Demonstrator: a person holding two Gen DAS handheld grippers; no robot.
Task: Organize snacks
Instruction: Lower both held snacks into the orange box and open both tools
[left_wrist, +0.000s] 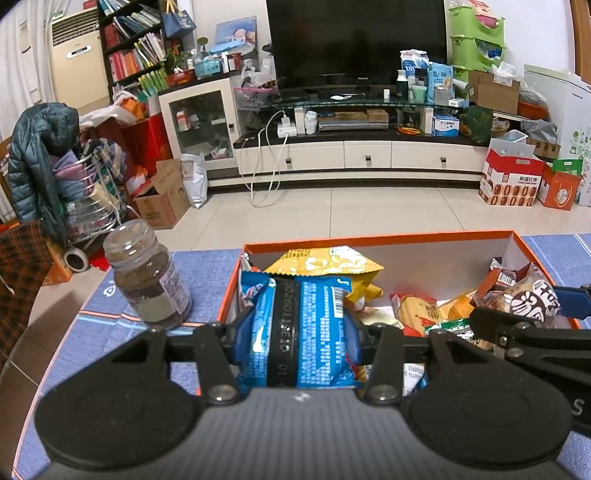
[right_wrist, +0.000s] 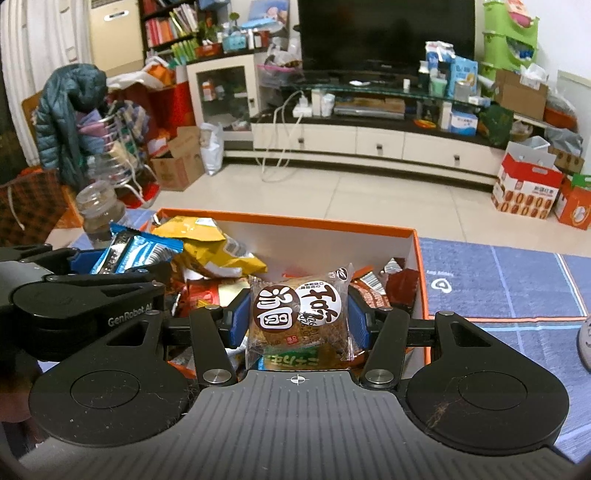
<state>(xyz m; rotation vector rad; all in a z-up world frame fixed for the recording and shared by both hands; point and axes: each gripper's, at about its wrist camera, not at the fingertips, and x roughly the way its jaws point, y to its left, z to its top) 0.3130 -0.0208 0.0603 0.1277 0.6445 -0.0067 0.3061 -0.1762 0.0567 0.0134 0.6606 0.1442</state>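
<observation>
An orange box (left_wrist: 369, 238) with white inner walls sits on the blue table mat and holds several snack packets. My left gripper (left_wrist: 297, 332) is shut on a blue snack packet (left_wrist: 314, 325) over the box's left part; the packet also shows in the right wrist view (right_wrist: 136, 251). My right gripper (right_wrist: 297, 321) is shut on a clear-wrapped brown cake packet (right_wrist: 299, 317) over the box's right part (right_wrist: 421, 273); it also shows in the left wrist view (left_wrist: 532, 299). A yellow packet (left_wrist: 325, 262) lies in the box behind the blue one.
A glass jar (left_wrist: 147, 277) of brown powder stands on the mat left of the box, also visible in the right wrist view (right_wrist: 98, 214). Blue mat (right_wrist: 509, 280) extends right of the box. Beyond the table are the floor and a TV cabinet (left_wrist: 351, 155).
</observation>
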